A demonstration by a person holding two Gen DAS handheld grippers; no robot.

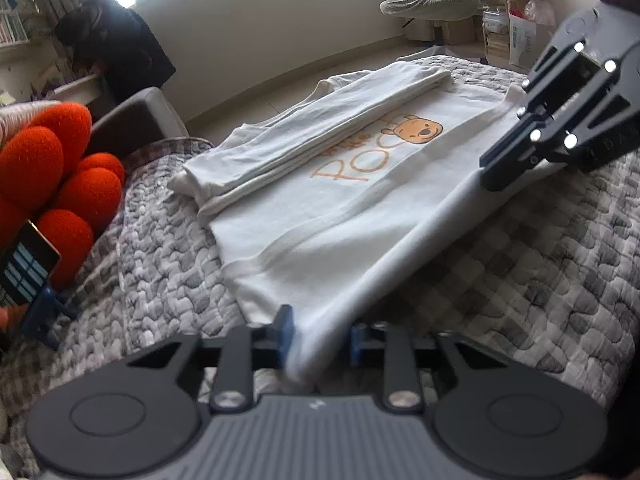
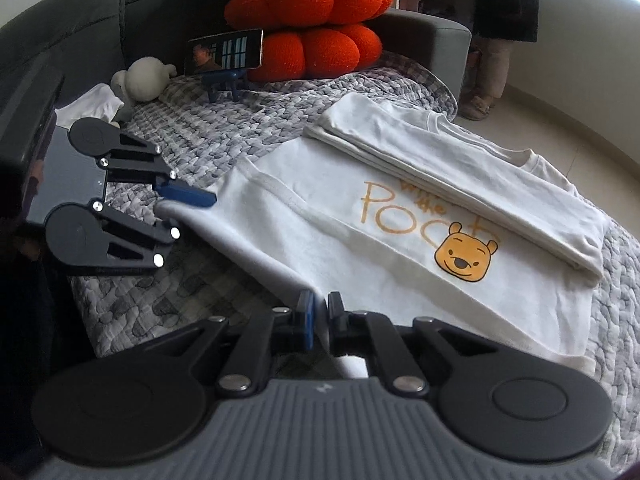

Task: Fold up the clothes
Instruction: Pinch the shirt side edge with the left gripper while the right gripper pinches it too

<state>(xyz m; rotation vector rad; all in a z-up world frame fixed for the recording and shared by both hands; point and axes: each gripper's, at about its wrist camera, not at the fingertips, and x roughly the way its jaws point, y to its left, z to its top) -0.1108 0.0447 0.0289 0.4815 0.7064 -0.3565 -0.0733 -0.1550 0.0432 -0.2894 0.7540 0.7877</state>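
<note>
1. The white T-shirt (image 2: 400,248) lies on the grey quilt (image 2: 240,128), its far side folded over the bear print (image 2: 466,258).
2. The left gripper (image 1: 320,334) pinches the shirt's near hem corner between its fingers.
3. The right gripper (image 2: 318,314) clamps the near edge too; beyond its fingers stand an orange cushion (image 2: 312,20) and a phone (image 2: 224,52).

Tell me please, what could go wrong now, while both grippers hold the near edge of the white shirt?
1. The left gripper and right gripper each pinch only a thin bit of the white T-shirt; the cloth may slip out when lifted.
2. The already folded side panel lies loose on top and could shift or unfold if the shirt is pulled.
</note>
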